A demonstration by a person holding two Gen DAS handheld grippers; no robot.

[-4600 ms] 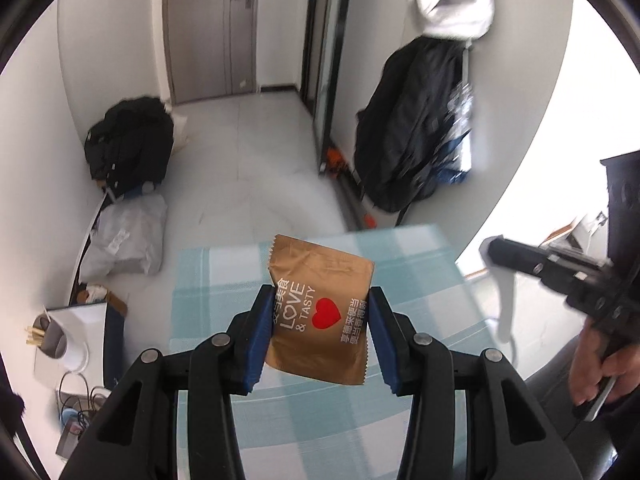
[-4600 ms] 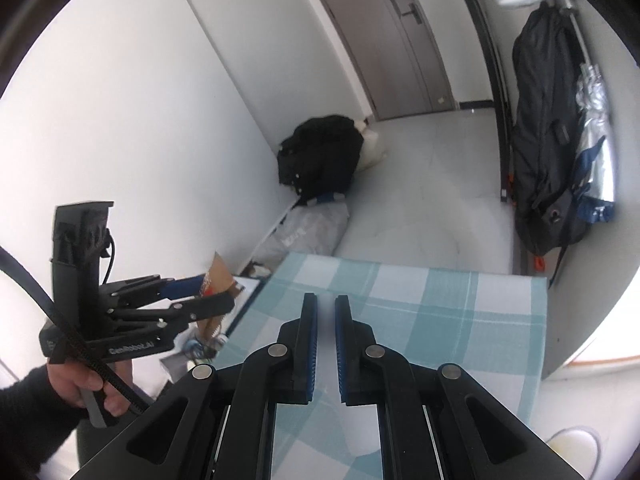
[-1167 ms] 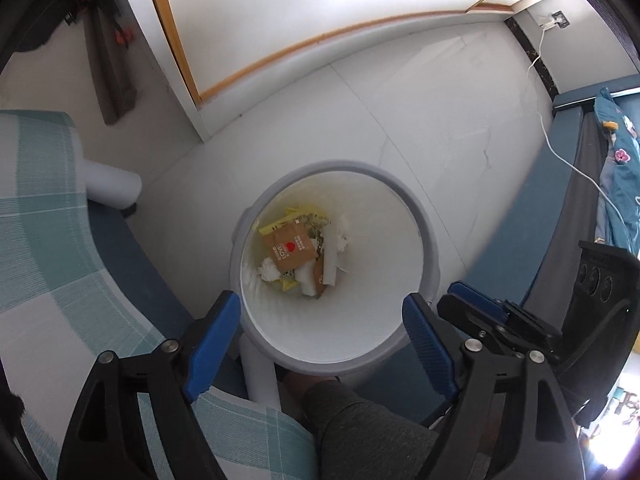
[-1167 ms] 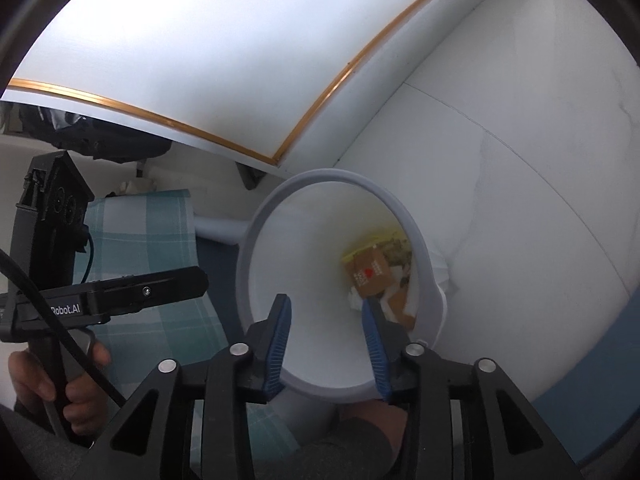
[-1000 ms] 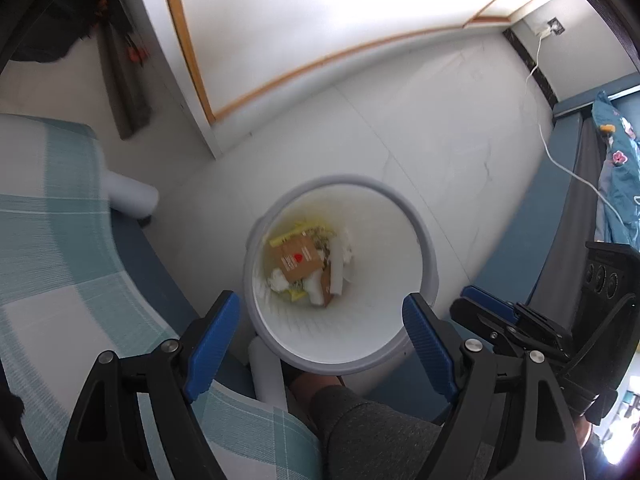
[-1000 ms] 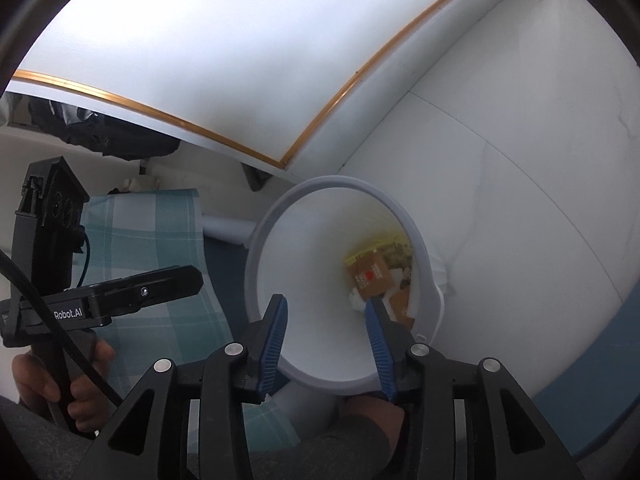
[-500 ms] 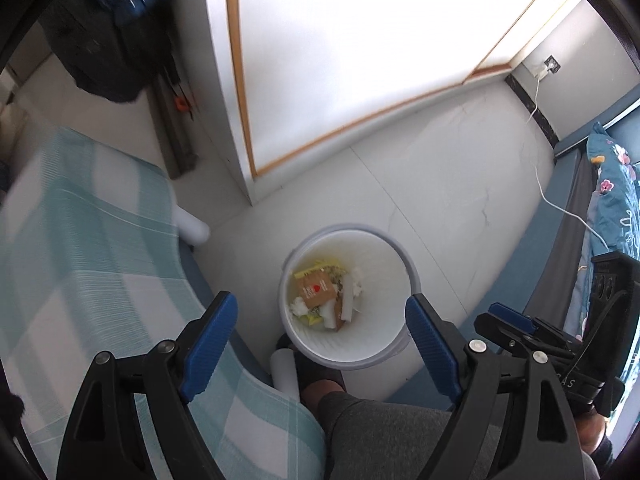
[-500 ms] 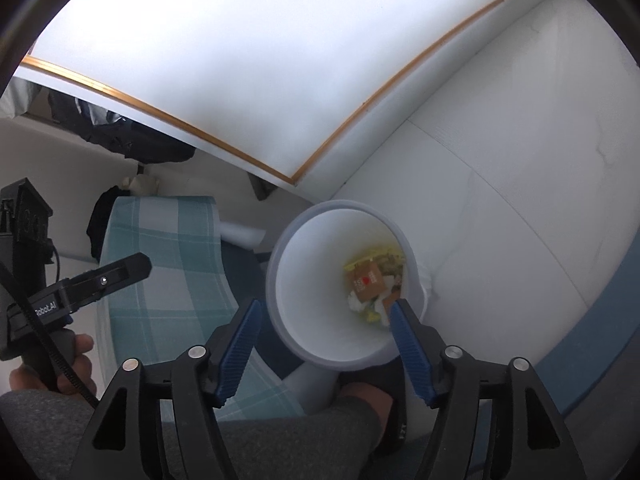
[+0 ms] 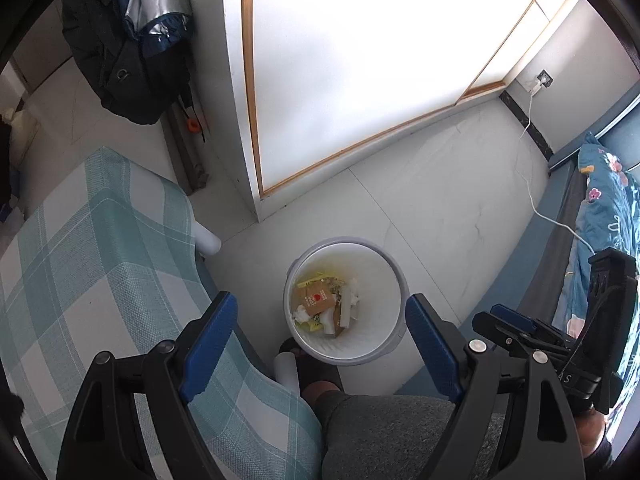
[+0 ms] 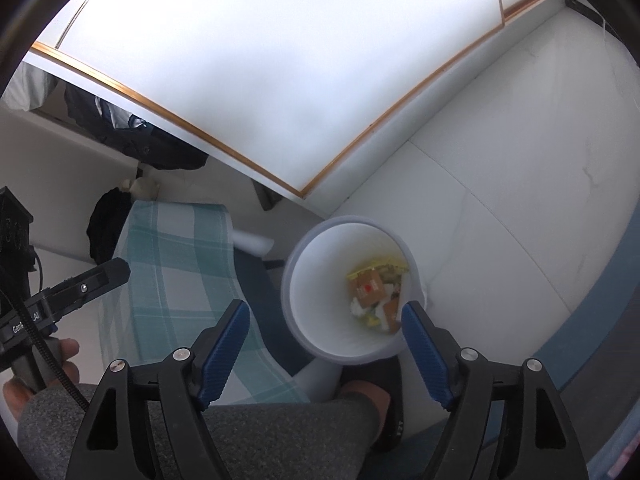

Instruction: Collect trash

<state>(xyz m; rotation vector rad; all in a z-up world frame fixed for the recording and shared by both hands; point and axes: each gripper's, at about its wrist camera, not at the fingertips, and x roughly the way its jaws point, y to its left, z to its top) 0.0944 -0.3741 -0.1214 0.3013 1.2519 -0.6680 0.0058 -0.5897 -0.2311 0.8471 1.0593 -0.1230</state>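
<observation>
Left gripper [image 9: 320, 330] stands wide and empty; right gripper [image 10: 325, 342] is empty, jaws opening. The brown packet [image 9: 316, 299] lies in the bin [image 9: 394, 344] directly below both, apparently dropped there as collected trash.

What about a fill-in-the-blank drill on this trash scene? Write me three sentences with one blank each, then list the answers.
1. The brown wrapper with the red heart lies inside the white ____.
2. The bin stands on the ____, beside the checked cloth.
3. Nothing is between the jaws of the left gripper; they stand ____.

Missing words: bin; floor; open
</observation>
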